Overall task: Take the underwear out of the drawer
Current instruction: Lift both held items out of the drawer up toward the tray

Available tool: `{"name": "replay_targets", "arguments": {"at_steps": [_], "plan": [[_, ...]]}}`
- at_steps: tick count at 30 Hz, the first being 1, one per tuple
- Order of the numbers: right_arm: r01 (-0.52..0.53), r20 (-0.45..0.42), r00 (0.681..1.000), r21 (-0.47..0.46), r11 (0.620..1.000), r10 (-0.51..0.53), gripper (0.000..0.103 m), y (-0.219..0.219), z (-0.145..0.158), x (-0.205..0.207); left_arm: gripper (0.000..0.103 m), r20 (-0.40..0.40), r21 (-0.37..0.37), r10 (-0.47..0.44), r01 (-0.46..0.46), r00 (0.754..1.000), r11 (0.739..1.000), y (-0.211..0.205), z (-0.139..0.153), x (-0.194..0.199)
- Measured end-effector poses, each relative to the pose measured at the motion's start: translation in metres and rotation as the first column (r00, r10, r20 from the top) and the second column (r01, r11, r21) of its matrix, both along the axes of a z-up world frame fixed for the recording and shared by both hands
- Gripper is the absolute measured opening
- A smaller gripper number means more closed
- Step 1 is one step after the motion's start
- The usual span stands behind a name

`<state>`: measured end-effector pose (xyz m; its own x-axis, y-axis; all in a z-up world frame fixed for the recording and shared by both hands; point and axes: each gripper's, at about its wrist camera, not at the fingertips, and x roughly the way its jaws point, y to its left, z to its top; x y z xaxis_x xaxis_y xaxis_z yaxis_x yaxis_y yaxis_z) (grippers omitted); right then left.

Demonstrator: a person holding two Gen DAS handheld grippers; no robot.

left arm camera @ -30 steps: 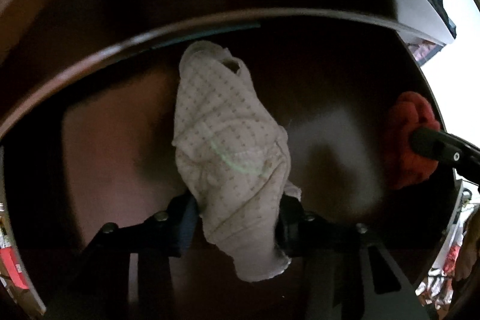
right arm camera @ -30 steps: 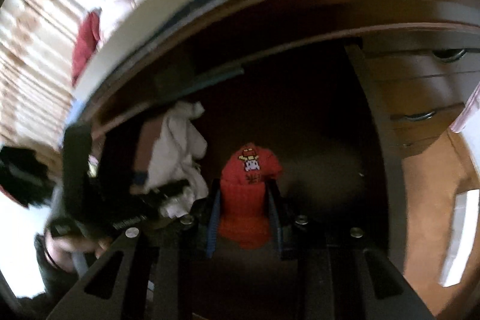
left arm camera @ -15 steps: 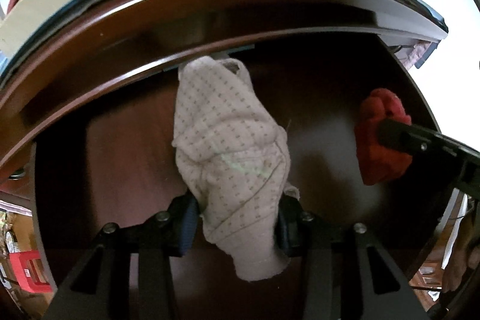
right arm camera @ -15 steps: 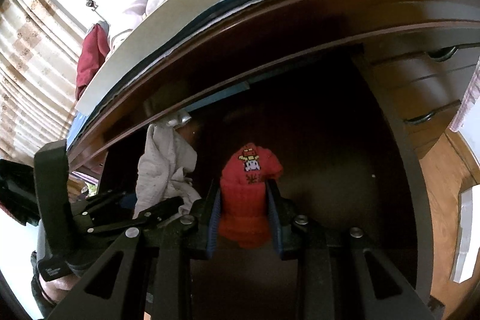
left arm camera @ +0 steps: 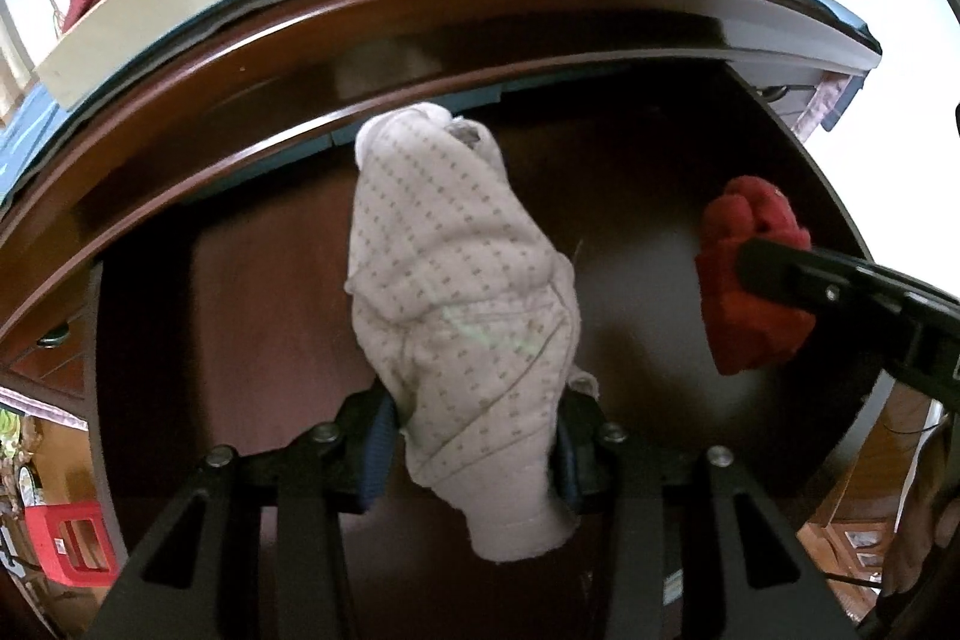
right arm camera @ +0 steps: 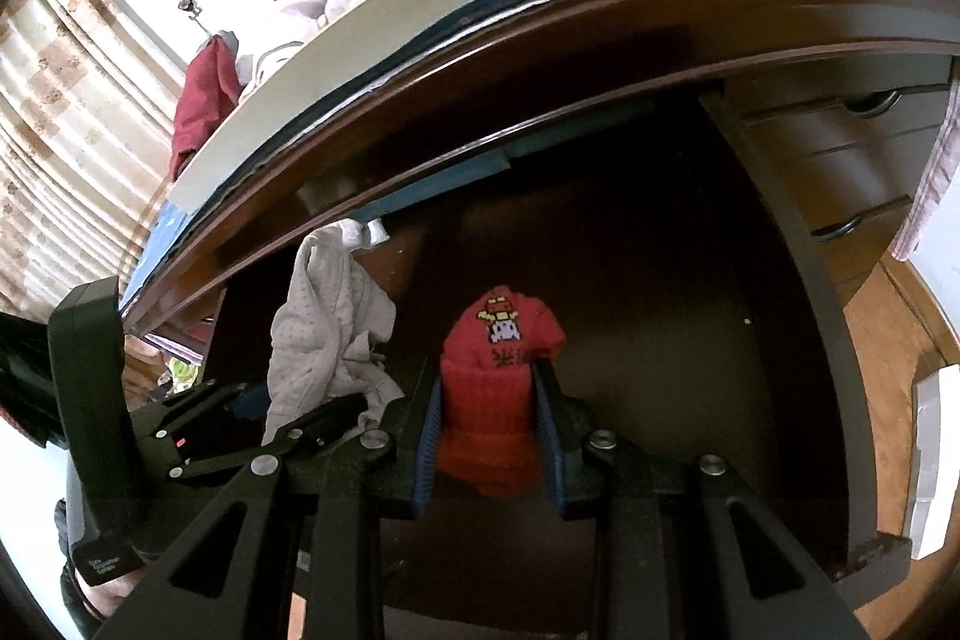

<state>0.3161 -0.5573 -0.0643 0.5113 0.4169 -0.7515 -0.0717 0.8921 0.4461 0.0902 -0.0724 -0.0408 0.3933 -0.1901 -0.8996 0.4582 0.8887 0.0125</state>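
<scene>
Both garments are gripped and being lifted out. At frame centre, the left gripper (left arm camera: pixel 474 436) has its jaws clenched on pale dotted cotton underwear (left arm camera: pixel 462 292); the right gripper (right arm camera: pixel 487 436) jaws clamp red knitted underwear (right arm camera: pixel 492 388), both above the dark wooden drawer (right arm camera: pixel 804 280). Next, I judge, carry them clear of its front edge.

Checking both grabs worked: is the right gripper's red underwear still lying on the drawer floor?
No, the red underwear hangs clamped in the right gripper.
</scene>
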Motion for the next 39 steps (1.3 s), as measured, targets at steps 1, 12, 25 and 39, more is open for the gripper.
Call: {"name": "replay_targets", "arguments": {"at_steps": [1,12,25,39], "plan": [[0.0,0.0,1.0,0.0,1.0,0.0,0.031,0.0,0.001,-0.001,0.042,0.001,-0.003,-0.002,0.002,1.0,1.0,0.003,0.003,-0.001],[-0.005,0.02,1.0,-0.001,1.0,0.005,0.031,0.012,0.009,-0.015,0.042,0.035,-0.012,0.0,0.001,0.999,1.0,0.004,0.007,-0.018],[-0.001,0.034,0.999,-0.003,1.0,0.001,0.031,0.014,0.012,-0.025,0.042,0.066,0.001,-0.002,0.001,0.998,1.0,0.002,0.004,-0.038],[0.002,0.07,0.998,0.007,1.0,-0.002,0.031,0.021,0.024,-0.028,0.042,0.132,-0.014,0.017,-0.016,0.991,1.0,0.006,0.019,-0.054]]}}
